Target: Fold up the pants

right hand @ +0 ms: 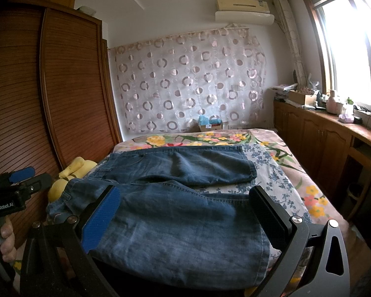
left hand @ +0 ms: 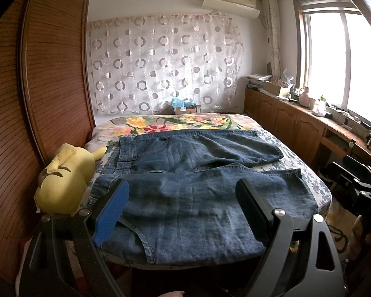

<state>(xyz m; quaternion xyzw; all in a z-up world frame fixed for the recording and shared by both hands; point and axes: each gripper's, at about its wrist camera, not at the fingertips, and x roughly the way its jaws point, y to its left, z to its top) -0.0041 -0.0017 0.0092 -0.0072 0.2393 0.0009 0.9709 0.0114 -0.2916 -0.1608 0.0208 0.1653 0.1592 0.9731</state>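
wooden wardrobe [left hand: 49,74] with slatted doors fills the left side of the room, and next to it we see the bed [left hand: 316,183] with a flowered cover, which reaches back to a curtain with ring pattern [left hand: 160,64]. along the right wall runs a low wooden cabinet [left hand: 284,116] under the bright window [left hand: 334,59], and its top carries many small things that we cannot tell apart. the pants [left hand: 185,198], blue denim, lie spread flat on the bed, across it: the waistband is on the left side, near the wardrobe, and the two legs go to the right, a little apart from each other, the nearer leg reaching the front edge of the bed. a yellow plush toy [left hand: 61,185] lies between the wardrobe and the bed, just beside the waistband. we hold the left gripper [left hand: 183,212] above the near part of the pants with its fingers spread wide and nothing between them. the right gripper [right hand: 185,217] is also wide, empty, over the nearer leg. in the right wrist view the left gripper shows at the left edge with our hand around its handle.
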